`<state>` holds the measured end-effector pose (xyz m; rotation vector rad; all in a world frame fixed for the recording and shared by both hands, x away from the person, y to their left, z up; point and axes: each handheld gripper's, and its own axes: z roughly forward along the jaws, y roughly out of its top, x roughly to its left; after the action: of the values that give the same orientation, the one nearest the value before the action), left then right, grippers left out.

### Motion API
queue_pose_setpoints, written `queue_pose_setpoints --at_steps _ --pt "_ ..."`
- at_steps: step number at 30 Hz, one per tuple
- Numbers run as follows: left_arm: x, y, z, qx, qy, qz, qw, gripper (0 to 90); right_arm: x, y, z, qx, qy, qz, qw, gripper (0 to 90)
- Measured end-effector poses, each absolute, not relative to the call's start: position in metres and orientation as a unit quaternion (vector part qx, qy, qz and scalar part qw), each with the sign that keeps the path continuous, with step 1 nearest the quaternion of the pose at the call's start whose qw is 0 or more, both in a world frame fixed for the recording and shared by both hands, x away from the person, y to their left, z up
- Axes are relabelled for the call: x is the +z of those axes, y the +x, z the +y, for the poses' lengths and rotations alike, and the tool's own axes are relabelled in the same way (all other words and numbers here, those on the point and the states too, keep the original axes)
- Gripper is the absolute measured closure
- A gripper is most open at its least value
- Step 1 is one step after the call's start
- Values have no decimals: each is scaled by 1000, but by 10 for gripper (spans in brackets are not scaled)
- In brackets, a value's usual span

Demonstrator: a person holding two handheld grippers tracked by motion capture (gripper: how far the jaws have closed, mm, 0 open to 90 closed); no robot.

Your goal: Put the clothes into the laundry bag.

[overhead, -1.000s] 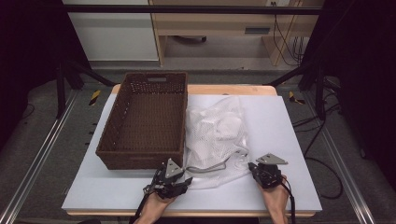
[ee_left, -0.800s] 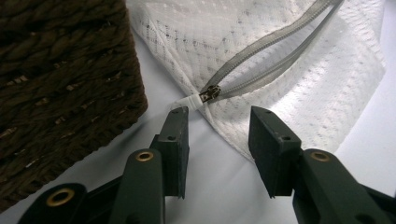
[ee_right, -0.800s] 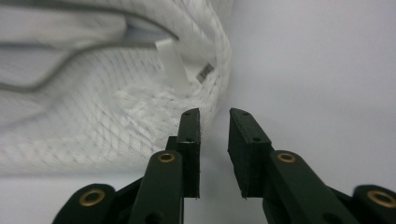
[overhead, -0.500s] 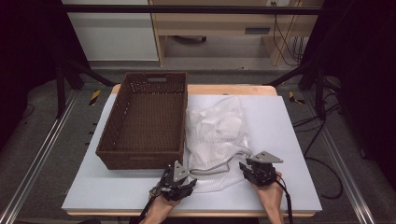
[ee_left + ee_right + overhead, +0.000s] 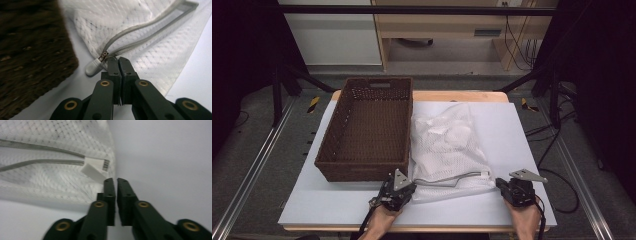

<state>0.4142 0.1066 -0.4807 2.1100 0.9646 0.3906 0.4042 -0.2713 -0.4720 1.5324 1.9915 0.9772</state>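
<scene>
A white mesh bag (image 5: pixel 444 150) lies flat on the white table top (image 5: pixel 522 145), right of a brown wicker basket (image 5: pixel 362 172). Its grey zipper (image 5: pixel 452 178) runs along the near edge. My left gripper (image 5: pixel 411 184) sits at the bag's near left corner. In the left gripper view its jaws (image 5: pixel 117 59) have just closed and pinch the bag's edge beside the white zipper pull (image 5: pixel 93 68). My right gripper (image 5: pixel 500 183) is at the near right corner. Its jaws (image 5: pixel 115 180) have just been closing and nip the mesh under a white label (image 5: pixel 93 171).
The empty basket (image 5: pixel 30 50) stands close to the left gripper's left side. Bare table lies right of the bag and along the front edge. Dark stand legs and cables are on the floor around the table.
The right gripper has moved to the right, and the bag's near edge is now drawn out straighter and flatter. The left gripper has stayed put at the near left corner.
</scene>
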Motion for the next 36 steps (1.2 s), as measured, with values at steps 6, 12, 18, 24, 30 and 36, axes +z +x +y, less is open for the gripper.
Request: queue_pose_setpoints --at_steps 6,12,18,24,30,36 --pt "-481 417 111 135 829 375 392 879 -468 410 -265 384 531 712 252 629" --pt "-481 416 112 138 831 371 390 880 -488 433 -256 372 525 730 230 809" --pt "-481 419 117 148 828 376 389 879 -485 421 -264 378 530 730 208 900" --pt "-479 418 124 144 824 367 408 832 -484 416 -262 382 520 736 204 851" --pt "-467 410 139 152 814 363 427 566 -476 417 -269 409 506 718 247 533" --pt "-456 406 156 153 806 364 442 391 -463 417 -280 437 503 695 271 312"
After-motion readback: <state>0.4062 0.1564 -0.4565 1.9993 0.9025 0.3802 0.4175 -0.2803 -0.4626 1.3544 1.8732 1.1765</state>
